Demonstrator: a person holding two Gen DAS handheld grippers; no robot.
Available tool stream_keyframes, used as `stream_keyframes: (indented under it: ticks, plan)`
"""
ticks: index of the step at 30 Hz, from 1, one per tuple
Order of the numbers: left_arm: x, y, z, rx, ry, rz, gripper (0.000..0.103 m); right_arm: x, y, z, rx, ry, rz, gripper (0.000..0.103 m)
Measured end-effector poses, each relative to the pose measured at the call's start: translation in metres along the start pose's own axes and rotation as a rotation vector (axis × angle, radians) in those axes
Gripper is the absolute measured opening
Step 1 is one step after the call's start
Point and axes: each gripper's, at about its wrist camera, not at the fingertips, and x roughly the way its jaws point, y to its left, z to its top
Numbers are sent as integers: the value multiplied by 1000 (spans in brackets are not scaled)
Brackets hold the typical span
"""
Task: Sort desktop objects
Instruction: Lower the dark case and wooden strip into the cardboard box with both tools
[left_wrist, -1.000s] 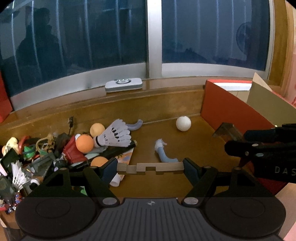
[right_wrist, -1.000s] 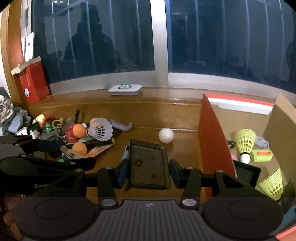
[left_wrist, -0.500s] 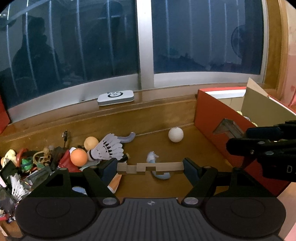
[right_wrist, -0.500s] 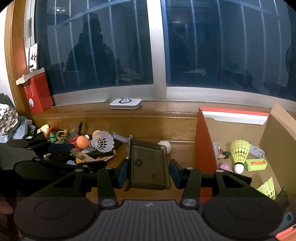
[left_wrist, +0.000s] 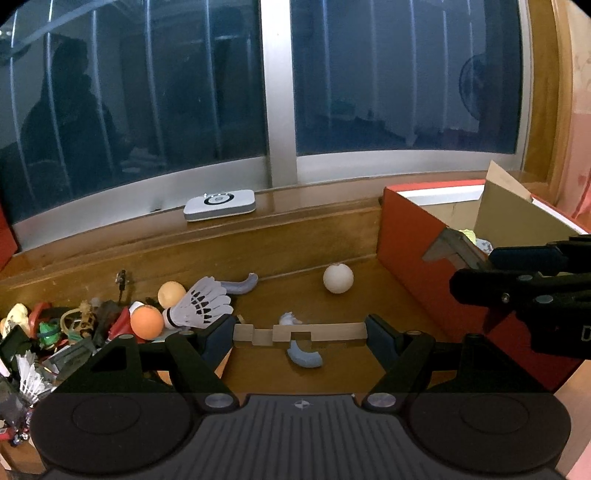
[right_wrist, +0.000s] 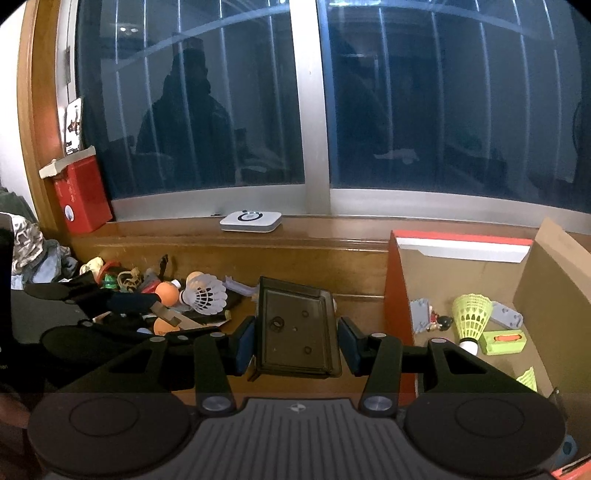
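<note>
My left gripper (left_wrist: 300, 332) is shut on a notched wooden piece (left_wrist: 332, 331), held level above the wooden desk. My right gripper (right_wrist: 297, 341) is shut on a dark translucent plastic tray (right_wrist: 297, 328), held beside the red box's left wall (right_wrist: 397, 299). The right gripper also shows at the right of the left wrist view (left_wrist: 524, 291), with the tray's edge (left_wrist: 454, 247) over the box wall. A clutter pile (left_wrist: 74, 328) lies at the left, with an orange ball (left_wrist: 147, 322) and a white shuttlecock (left_wrist: 199, 306).
A white ball (left_wrist: 337, 279) and two grey-blue curved pieces (left_wrist: 303, 354) lie on the desk. The red box holds a yellow shuttlecock (right_wrist: 472, 317), a green block (right_wrist: 502, 341) and small toys. A white device (right_wrist: 251, 221) sits on the window sill.
Both grippers have risen and pulled back from the desk with their objects still held. The desk objects look smaller and lower in both views.
</note>
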Motion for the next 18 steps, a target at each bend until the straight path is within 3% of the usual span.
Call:
stream_keyframes:
  ticks: [18]
  plan:
    - [-1,-26,14,5,-31,-28,76,-18,-20,5,8,-35,-10,50]
